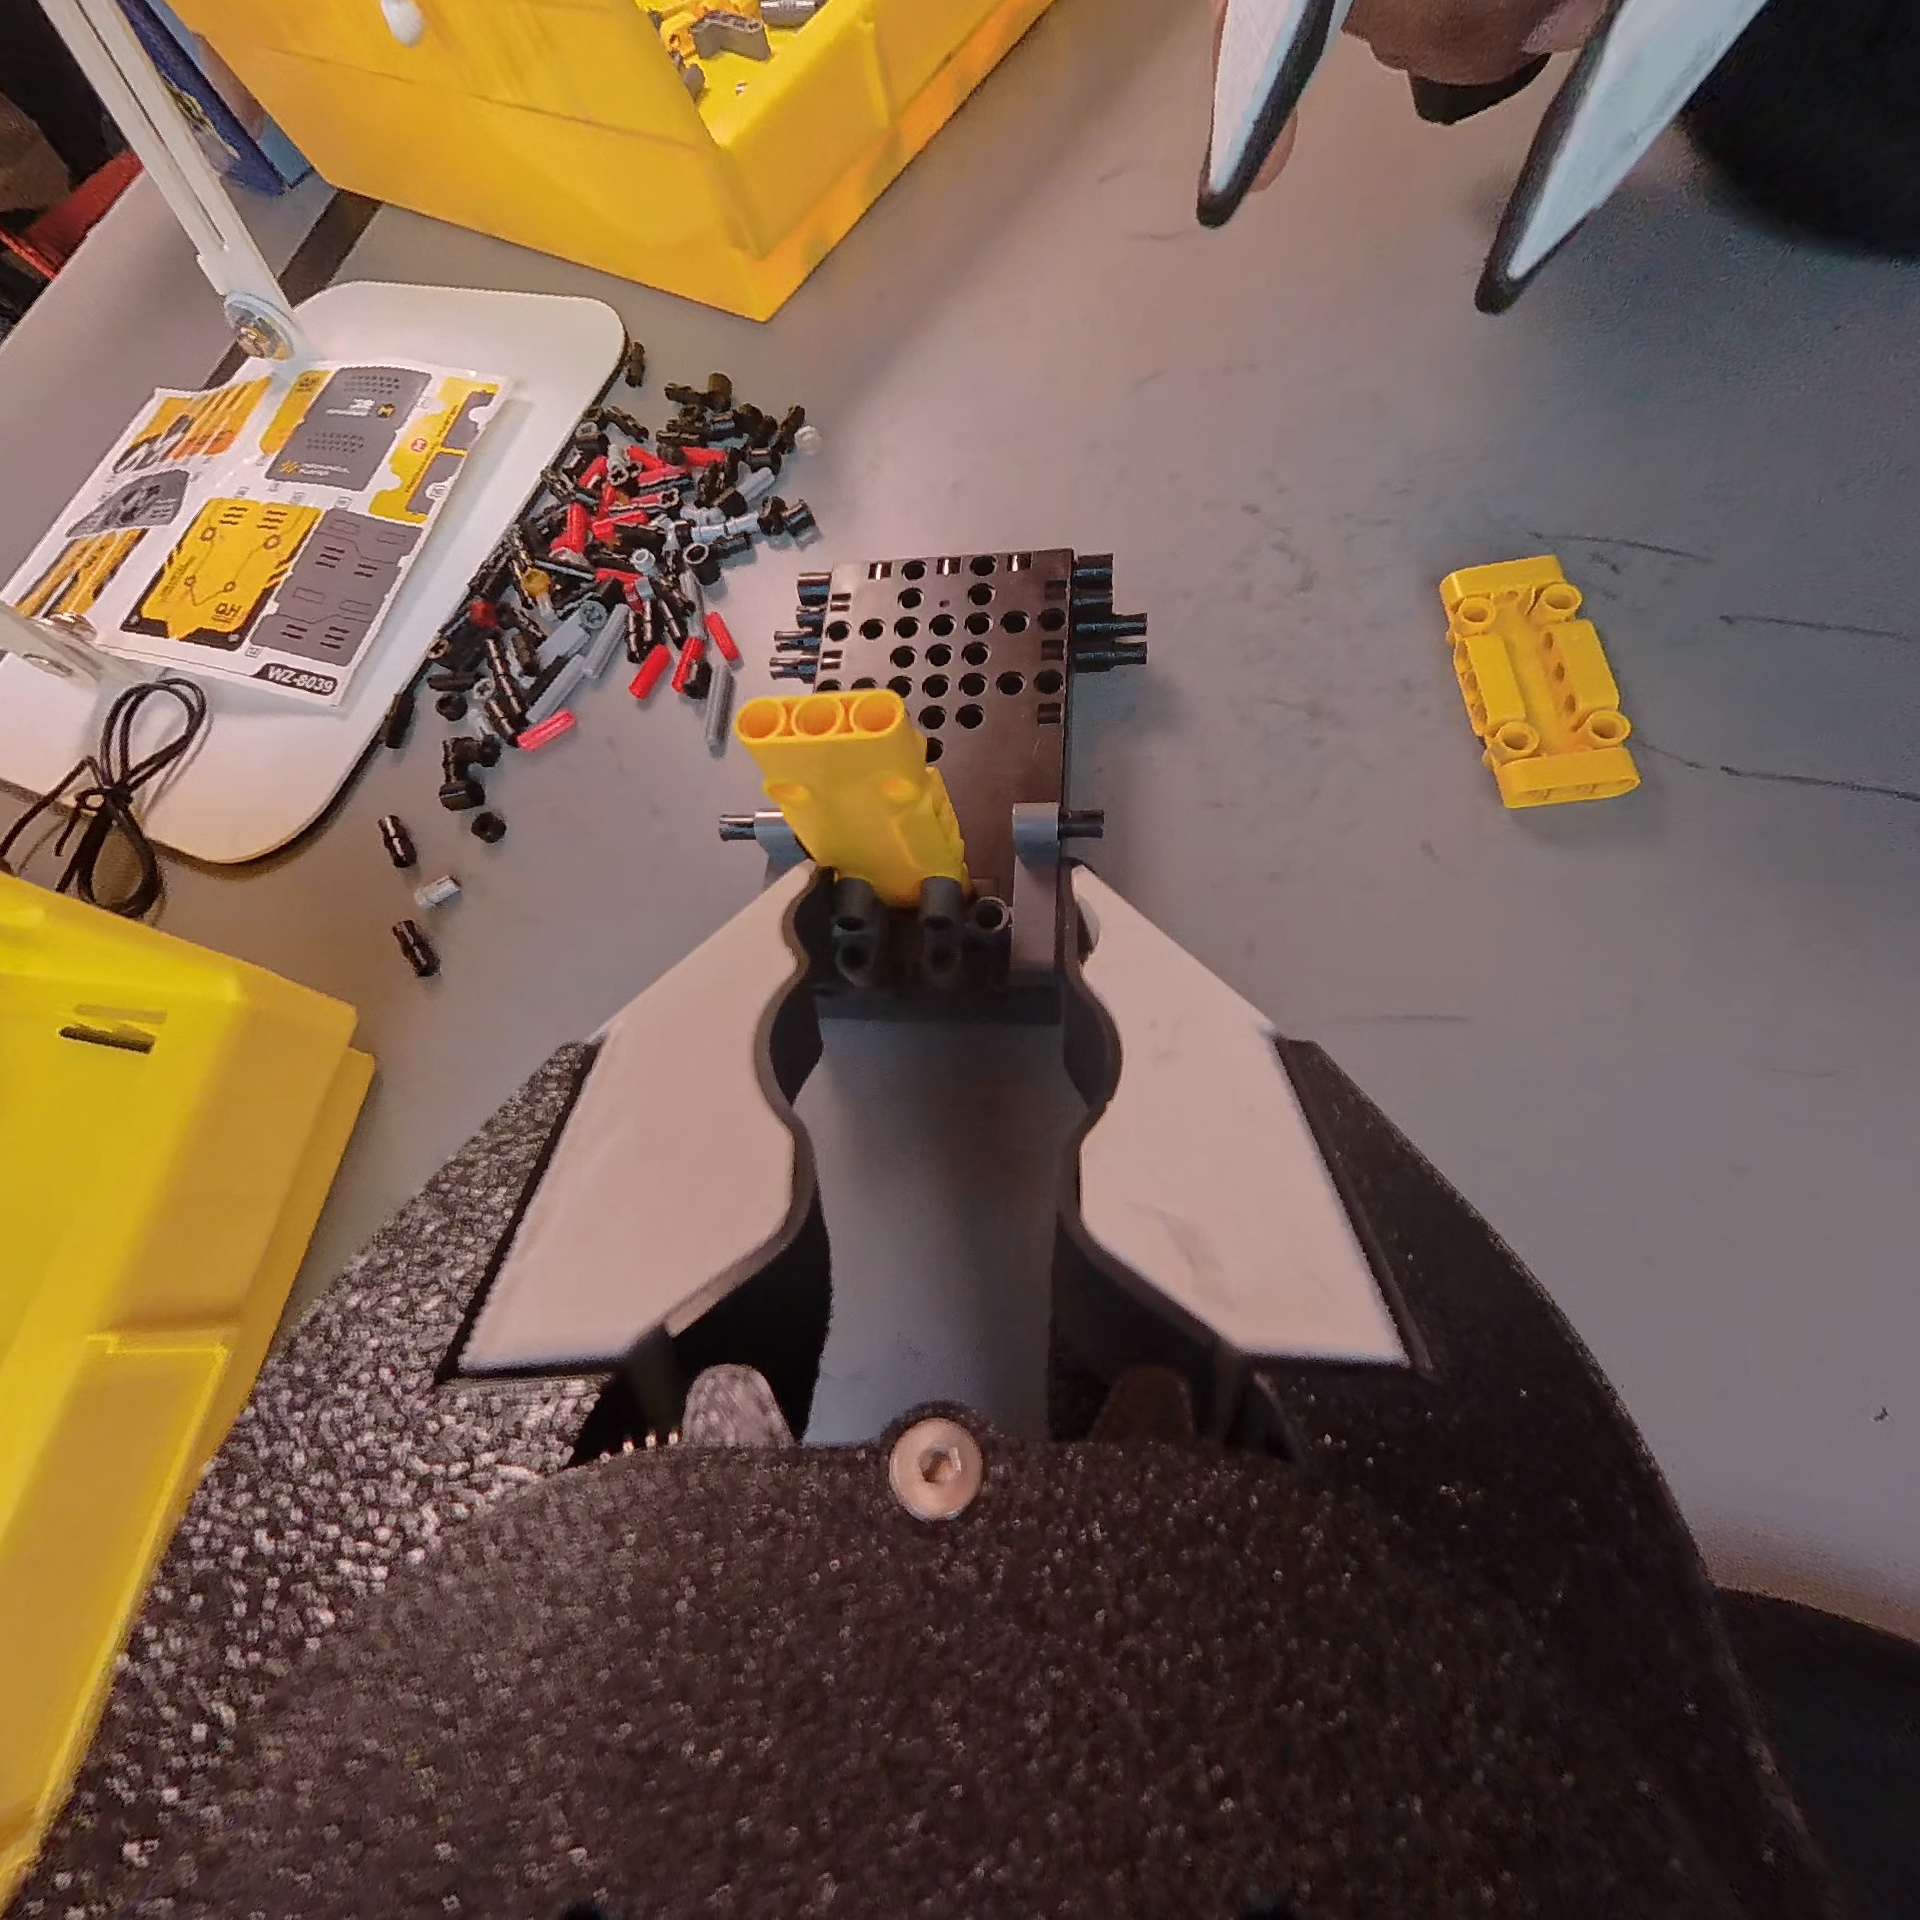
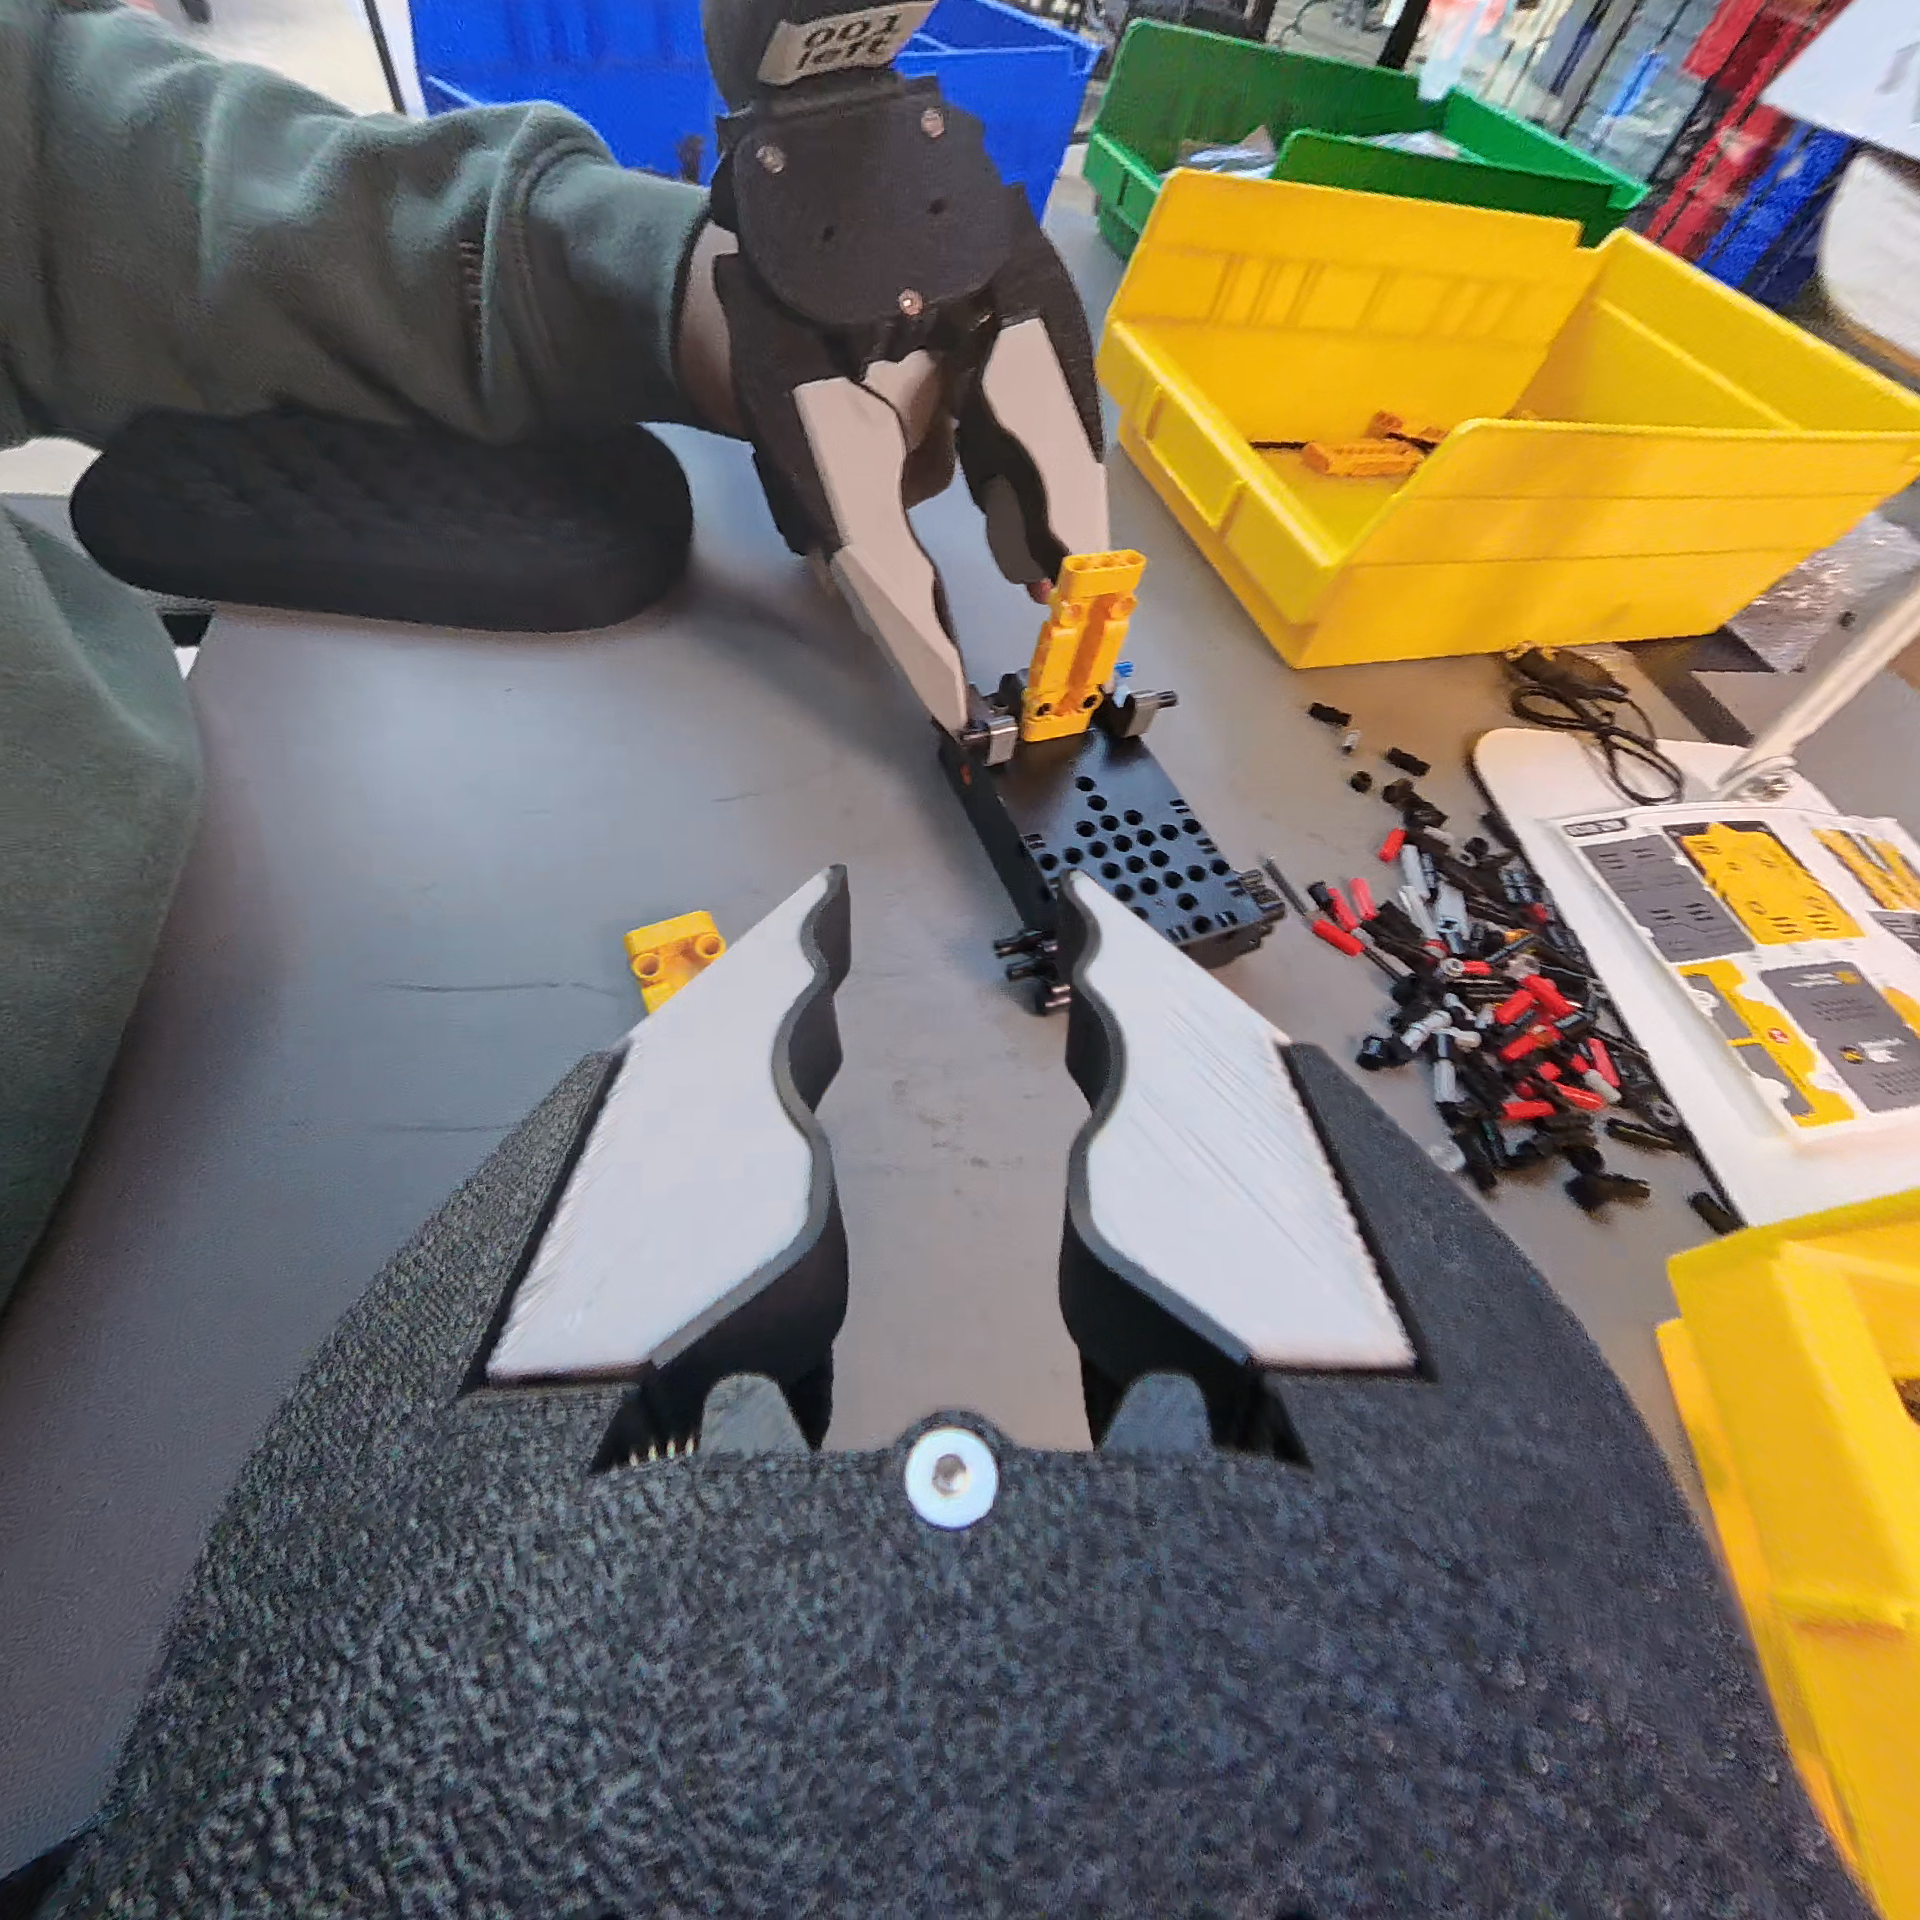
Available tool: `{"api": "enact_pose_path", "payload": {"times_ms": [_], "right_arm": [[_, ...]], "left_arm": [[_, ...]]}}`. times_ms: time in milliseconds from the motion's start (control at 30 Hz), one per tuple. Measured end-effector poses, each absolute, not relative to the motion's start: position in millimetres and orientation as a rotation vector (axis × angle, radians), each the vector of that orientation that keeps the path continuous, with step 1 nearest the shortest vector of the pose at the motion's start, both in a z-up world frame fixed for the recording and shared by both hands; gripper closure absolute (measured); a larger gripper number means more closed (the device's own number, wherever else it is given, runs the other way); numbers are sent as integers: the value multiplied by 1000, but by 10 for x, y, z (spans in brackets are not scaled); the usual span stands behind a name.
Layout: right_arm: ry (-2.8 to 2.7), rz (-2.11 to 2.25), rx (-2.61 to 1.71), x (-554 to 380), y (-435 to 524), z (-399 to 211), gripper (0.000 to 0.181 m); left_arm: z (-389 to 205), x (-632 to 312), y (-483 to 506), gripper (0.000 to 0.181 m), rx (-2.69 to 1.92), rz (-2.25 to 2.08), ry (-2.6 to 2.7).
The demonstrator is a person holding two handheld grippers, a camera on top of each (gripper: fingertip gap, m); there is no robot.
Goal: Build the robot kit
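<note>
A black perforated plate with pins along its sides lies on the grey table. A yellow brick stands upright at its near end. My left gripper is shut across that end of the plate, one finger on each side. In the right wrist view the same left gripper holds the plate beside the yellow brick. My right gripper is open and empty, hovering by the plate's other end; it shows at the top right of the left wrist view. A second yellow brick lies loose on the table.
A pile of black, red and grey pins lies left of the plate. A sticker sheet rests on a white board with a black cable. Yellow bins stand nearby. A person's sleeve rests on a black pad. The tips of one gripper are about 11 cm away from the tips of the other.
</note>
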State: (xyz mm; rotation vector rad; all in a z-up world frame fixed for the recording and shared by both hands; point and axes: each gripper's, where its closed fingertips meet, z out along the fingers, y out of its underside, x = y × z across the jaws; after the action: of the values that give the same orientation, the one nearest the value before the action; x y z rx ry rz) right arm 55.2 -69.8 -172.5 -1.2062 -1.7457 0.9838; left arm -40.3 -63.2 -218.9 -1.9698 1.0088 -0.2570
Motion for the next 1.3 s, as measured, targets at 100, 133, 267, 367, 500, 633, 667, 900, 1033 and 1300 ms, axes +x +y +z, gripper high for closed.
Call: {"api": "enact_pose_path", "payload": {"times_ms": [100,133,267,367,500,633,667,900,1033,1300], "right_arm": [[-1656,955,-1230,571,-515,-1643,142],[-1621,945,-1240,579,-447,-1604,142],[-1433,877,-1257,698,-97,-1282,144],[-1259,819,-1268,941,212,-963,148],[-1057,698,-1293,1441,591,-589,151],[-901,519,-1340,2091,931,-280,154],[-865,457,-1367,2287,1038,-234,156],[-771,114,-1758,3583,1868,-725,156],[-847,17,-1989,3950,2136,-1286,156],[-1030,25,-2260,3928,2341,-2012,170]], "left_arm": [[-2184,-468,-622,139,-1974,-261,981],[-2179,-483,-618,138,-1973,-257,974],[-2006,-475,-637,121,-1902,-336,909],[-1713,-503,-645,116,-1775,-429,792],[-1447,-598,-623,116,-1657,-427,661],[-1406,-674,-579,113,-1651,-345,602],[-1401,-690,-568,112,-1655,-326,588],[-1434,-694,-524,101,-1717,-236,523],[-1437,-670,-512,100,-1733,-178,492],[-1507,-638,-560,101,-1767,-150,420]]}}
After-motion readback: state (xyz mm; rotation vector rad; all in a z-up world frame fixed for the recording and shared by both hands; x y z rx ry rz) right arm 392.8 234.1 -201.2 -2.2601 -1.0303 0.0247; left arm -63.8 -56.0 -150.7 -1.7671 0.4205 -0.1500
